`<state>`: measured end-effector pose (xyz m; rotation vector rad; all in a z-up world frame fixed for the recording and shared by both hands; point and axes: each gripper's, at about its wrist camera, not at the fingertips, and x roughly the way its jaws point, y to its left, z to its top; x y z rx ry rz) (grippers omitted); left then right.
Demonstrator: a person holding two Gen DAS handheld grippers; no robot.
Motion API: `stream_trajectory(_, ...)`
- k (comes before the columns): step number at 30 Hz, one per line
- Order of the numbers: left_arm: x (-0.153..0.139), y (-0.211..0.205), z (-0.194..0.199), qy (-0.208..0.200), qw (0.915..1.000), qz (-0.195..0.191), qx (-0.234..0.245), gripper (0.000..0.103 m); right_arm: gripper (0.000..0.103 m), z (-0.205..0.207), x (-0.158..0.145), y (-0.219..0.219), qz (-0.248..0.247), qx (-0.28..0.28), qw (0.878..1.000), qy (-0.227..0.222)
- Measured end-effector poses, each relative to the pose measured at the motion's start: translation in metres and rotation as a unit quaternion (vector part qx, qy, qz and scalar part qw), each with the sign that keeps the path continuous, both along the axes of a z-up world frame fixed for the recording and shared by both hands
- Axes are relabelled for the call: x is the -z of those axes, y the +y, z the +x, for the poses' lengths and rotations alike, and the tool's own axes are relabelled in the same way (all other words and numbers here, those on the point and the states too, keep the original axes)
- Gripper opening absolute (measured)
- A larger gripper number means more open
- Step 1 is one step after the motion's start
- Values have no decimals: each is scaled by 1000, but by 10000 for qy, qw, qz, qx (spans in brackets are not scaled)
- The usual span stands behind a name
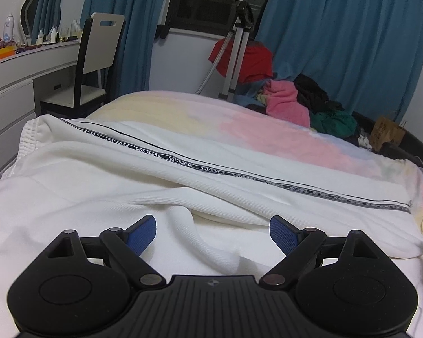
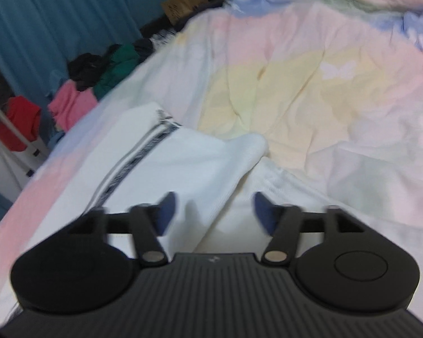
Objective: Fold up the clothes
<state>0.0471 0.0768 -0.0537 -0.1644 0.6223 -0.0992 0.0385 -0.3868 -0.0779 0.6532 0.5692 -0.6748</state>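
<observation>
White track trousers (image 1: 143,180) with a black "NOT SIMPLE" side stripe (image 1: 211,170) lie stretched across the bed, waistband at the far left. My left gripper (image 1: 213,233) is open just above a raised fold of the white cloth, holding nothing. In the right wrist view the trouser leg end (image 2: 183,157) with the stripe (image 2: 132,163) lies on the pastel sheet. My right gripper (image 2: 213,211) is open over the leg's folded edge, empty. This view is blurred.
The bed has a pastel rainbow sheet (image 1: 268,129) (image 2: 310,84). A pile of clothes (image 1: 301,101) in pink, green, black and red sits at the far side by a tripod (image 1: 237,50). A white dresser (image 1: 19,84) and chair (image 1: 96,62) stand at left. Blue curtains hang behind.
</observation>
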Motion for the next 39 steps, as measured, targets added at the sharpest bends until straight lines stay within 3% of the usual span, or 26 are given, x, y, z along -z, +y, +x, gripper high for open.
stream_trajectory(3, -3, 5, -11, -10, 10000, -45, -37, 89, 73, -24, -18, 19, -460, 189, 9987, 101)
stream_trajectory(9, -6, 14, -28, 39, 9995, -282, -129, 89, 73, -71, -26, 9, -840, 1718, 9797, 604)
stream_trajectory(14, -6, 15, -33, 79, 9993, -303, -213, 89, 73, -112, -1, -16, -145, 2549, 9627, 893)
stream_trajectory(22, -4, 22, -34, 164, 9984, -394, -371, 89, 73, -128, 37, -36, 1397, 2307, 9623, 362)
stream_trajectory(24, -4, 32, -33, 227, 9970, -527, -518, 89, 59, -130, 42, -35, 1614, 2308, 9593, 216)
stream_trajectory(26, -7, 47, -31, 311, 9936, -793, -743, 89, 27, -132, 46, -35, 1831, 2308, 9556, 70)
stream_trajectory(27, -10, 61, -32, 329, 9905, -961, -923, 89, 23, -133, 48, -35, 1939, 2307, 9535, -3)
stream_trajectory(30, -19, 109, -40, 385, 9757, -1510, -1537, 89, 10, -138, 50, -35, 2102, 2317, 9496, -219)
stream_trajectory(35, -22, 208, -68, 674, 9346, -2180, -2727, 89, 6, -136, 40, -33, 1866, 2235, 9560, -364)
stream_trajectory(38, -6, 256, -90, 719, 8958, -2824, -3355, 89, 6, -131, 33, -32, 1659, 2160, 9613, -407)
stream_trajectory(39, 5, 269, -94, 816, 8746, -3243, -3512, 89, 6, -132, 32, -32, 1645, 2160, 9614, -438)
